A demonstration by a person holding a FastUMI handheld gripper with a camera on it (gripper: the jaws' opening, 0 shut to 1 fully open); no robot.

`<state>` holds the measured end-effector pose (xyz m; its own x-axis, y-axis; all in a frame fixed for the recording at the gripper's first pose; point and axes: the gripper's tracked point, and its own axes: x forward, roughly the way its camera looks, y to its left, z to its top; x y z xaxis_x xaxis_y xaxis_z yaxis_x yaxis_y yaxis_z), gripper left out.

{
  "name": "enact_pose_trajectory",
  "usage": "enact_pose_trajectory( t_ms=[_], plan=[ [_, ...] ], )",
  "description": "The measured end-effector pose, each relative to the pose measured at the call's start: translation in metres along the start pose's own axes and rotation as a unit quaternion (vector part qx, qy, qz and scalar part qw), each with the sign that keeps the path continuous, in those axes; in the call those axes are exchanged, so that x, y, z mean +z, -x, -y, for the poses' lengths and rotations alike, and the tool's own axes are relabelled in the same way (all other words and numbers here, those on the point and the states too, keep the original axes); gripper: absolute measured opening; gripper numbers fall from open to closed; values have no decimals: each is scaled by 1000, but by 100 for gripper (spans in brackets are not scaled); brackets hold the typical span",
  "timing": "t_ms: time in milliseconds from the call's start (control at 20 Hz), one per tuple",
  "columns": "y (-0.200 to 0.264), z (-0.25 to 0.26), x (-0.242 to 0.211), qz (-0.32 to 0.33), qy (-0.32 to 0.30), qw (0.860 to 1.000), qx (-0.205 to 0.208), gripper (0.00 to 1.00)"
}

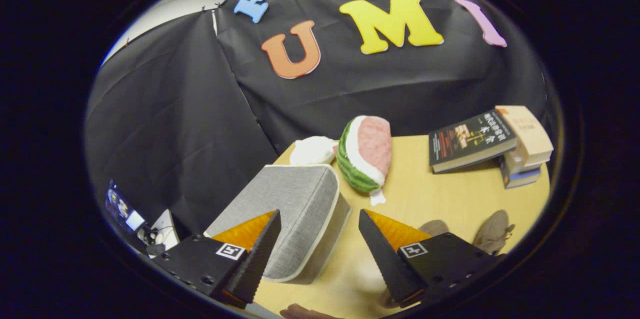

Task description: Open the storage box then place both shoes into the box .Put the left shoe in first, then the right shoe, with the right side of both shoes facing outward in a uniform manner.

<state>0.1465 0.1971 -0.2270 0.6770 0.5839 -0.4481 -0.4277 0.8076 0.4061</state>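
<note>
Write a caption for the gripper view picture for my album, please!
Open gripper hovers over the closed grey storage box, with two shoes waiting on the wooden table near a watermelon plush.

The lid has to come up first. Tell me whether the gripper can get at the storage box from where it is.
Probably yes. The gripper is open, and the grey storage box, lid shut, sits between and just ahead of its fingers with nothing in front. The watermelon plush lies beyond the box, clear of the way.

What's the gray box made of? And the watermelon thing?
The storage box looks like woven gray fabric with pale trim: a fine weave shows on its lid. The watermelon toy seems soft plush, fuzzy and rounded. The gripper hangs open over the box's corner.
</note>
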Motion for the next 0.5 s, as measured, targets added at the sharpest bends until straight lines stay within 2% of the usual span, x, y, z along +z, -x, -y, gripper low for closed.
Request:
enact_pose_trajectory(
  t_ms=[150,250,500],
  plan=[
    [-33,-2,-12,-39,-65,996,38,96],
    [-51,-5,-24,-74,-112,988,71,96],
    [-63,-15,-39,-125,-225,955,150,97]
  ],
)
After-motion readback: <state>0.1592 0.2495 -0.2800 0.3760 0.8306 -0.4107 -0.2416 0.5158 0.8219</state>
